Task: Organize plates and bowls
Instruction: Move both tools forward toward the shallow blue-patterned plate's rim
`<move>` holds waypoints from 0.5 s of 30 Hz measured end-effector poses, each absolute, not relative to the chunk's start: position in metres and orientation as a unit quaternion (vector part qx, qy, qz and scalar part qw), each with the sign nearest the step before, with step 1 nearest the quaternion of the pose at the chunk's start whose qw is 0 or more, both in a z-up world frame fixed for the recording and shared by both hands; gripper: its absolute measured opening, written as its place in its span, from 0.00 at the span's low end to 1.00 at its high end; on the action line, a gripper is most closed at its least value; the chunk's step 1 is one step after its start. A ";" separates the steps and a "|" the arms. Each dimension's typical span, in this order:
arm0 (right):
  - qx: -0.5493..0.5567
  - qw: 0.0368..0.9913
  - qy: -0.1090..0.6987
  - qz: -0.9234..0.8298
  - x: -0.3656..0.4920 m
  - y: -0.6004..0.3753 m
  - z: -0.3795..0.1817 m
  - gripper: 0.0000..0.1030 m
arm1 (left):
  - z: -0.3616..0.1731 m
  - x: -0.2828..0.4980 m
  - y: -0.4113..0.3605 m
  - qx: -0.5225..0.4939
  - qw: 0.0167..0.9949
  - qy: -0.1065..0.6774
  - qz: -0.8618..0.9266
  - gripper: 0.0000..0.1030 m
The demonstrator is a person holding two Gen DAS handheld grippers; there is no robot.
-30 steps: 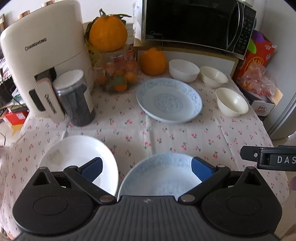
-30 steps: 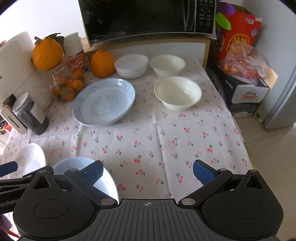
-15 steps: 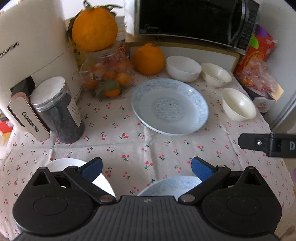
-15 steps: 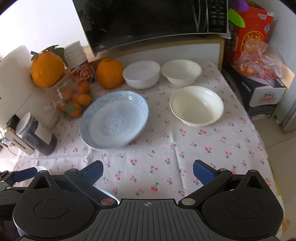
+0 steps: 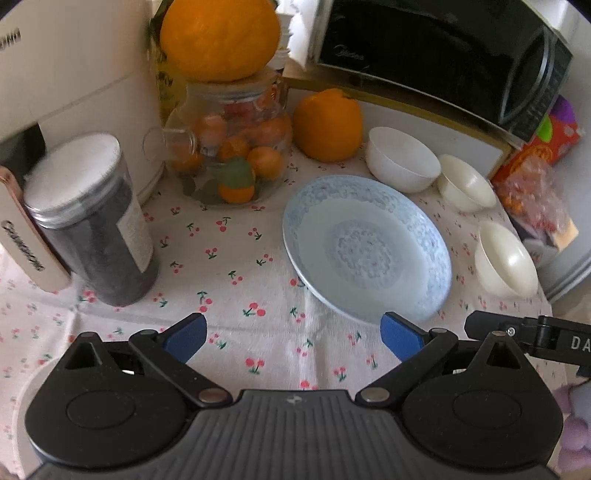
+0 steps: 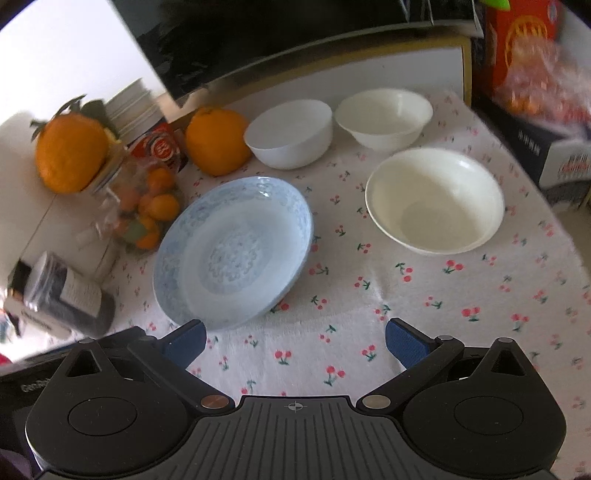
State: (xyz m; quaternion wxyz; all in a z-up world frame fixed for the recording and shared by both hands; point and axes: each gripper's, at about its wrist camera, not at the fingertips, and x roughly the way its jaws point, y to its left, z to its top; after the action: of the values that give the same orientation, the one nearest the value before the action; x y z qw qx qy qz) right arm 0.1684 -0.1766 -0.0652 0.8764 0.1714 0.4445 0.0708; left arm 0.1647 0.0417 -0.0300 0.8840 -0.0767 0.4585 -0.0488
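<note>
Advanced both hand-held grippers toward blue plate [image 5: 367, 247], near plates dropped from view | left hand-held gripper [image 5: 291, 338] spread, empty, left of plate's near rim | plate mid-tabletop [image 5: 236, 266], glossy, shallow, patterned | right hand-held gripper [image 6: 293, 341] spread, empty | cream bowl [image 6: 436, 201] right of plate, smooth, deep | advice: pinch thin rim squarely, lift level.

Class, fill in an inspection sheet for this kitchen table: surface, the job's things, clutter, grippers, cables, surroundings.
Surface: cherry-print tablecloth, creased.
Job's things: blue patterned plate at centre; three white bowls, near bowl, back-left bowl, back-right bowl; all empty, apart.
Clutter: glass jar of small oranges, large orange, dark lidded canister.
Grippers: left gripper and right gripper open, holding nothing.
Cables: nothing seen.
Surroundings: microwave, white appliance, red box.
</note>
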 end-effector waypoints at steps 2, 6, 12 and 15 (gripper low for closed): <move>0.190 0.872 0.445 0.075 0.173 -0.179 -0.071 1.00 | -0.036 0.170 0.044 -0.090 0.884 0.457 -0.048 0.94; 0.237 0.859 0.446 0.086 0.184 -0.183 -0.081 1.00 | -0.042 0.179 0.046 -0.119 0.883 0.450 -0.052 0.88; 0.309 0.838 0.439 0.098 0.193 -0.184 -0.093 0.99 | -0.049 0.190 0.048 -0.155 0.884 0.438 -0.056 0.76; 0.330 0.836 0.428 0.099 0.196 -0.184 -0.096 0.95 | -0.053 0.196 0.049 -0.172 0.881 0.438 -0.056 0.66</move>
State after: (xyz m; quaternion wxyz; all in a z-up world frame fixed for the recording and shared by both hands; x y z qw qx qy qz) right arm 0.1959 -0.1842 -0.0959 0.8358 0.3297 0.4278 0.0987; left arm 0.1956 0.0486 -0.0534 0.8808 -0.1718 0.4376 -0.0563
